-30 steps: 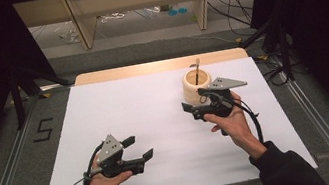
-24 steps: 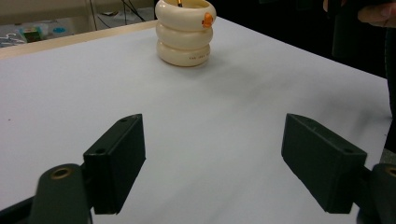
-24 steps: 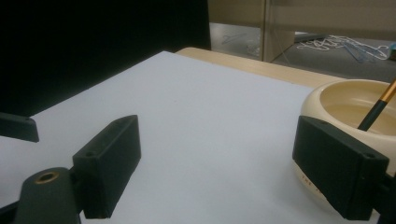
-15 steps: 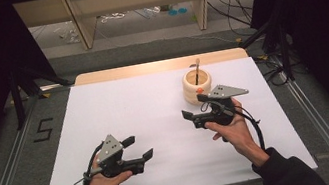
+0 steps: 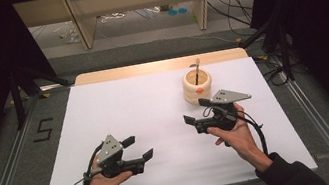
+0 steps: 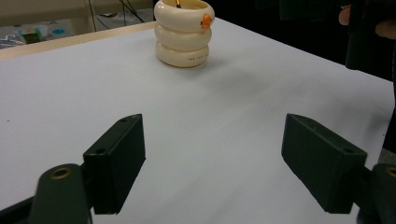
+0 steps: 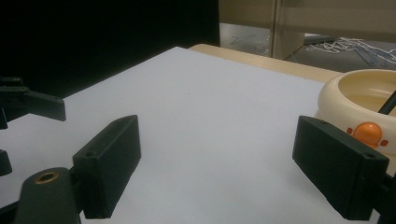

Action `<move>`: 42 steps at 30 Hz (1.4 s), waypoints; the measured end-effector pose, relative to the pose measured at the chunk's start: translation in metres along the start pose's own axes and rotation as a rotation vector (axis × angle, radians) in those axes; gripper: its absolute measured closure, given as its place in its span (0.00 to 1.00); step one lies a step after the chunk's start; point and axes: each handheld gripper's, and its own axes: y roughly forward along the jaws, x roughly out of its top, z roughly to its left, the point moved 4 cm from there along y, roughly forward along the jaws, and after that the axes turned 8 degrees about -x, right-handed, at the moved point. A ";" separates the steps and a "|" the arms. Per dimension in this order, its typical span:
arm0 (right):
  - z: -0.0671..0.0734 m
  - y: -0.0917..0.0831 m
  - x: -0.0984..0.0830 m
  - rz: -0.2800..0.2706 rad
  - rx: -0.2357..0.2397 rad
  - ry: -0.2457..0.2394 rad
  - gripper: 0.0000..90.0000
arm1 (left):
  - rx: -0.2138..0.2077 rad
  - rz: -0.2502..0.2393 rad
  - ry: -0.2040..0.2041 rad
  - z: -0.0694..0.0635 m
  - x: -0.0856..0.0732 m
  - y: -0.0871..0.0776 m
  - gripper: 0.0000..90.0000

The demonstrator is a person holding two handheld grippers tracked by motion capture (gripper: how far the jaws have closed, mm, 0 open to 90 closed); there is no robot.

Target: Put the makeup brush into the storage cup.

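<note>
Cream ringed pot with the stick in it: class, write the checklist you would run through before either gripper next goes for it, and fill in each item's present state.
1. Cream pot stands upright on the white table: ok.
2. Stick stands inside the pot, its top above the rim: ok.
3. Right gripper open with nothing between the jaws: ok.
4. Left gripper open with nothing between the jaws: ok.
5. Right gripper apart from the pot, not touching it: ok.
6. Pot's base free to lift or fixed to the table: cannot tell.
</note>
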 end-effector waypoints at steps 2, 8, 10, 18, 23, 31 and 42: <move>0.001 -0.002 -0.002 0.002 0.003 0.000 0.18 | -0.002 -0.003 -0.001 -0.001 0.000 0.000 0.24; 0.007 -0.005 -0.008 -0.010 0.012 -0.020 0.18 | -0.002 -0.002 0.001 0.000 0.000 0.000 0.23; 0.007 -0.005 -0.009 -0.015 0.019 -0.022 0.18 | -0.005 -0.007 -0.003 -0.001 0.000 0.000 0.23; 0.011 -0.011 -0.012 -0.019 0.018 -0.023 0.18 | -0.008 -0.005 0.006 -0.001 0.001 0.000 0.23; 0.012 -0.014 -0.015 -0.016 0.003 -0.030 0.18 | -0.012 -0.009 0.014 -0.001 0.001 0.000 0.23; 0.016 -0.019 -0.018 -0.036 0.002 -0.030 0.18 | -0.015 -0.013 0.009 -0.002 0.001 0.001 0.23; 0.016 -0.022 -0.018 -0.042 -0.001 -0.027 0.18 | -0.018 -0.013 0.016 -0.002 0.001 0.001 0.23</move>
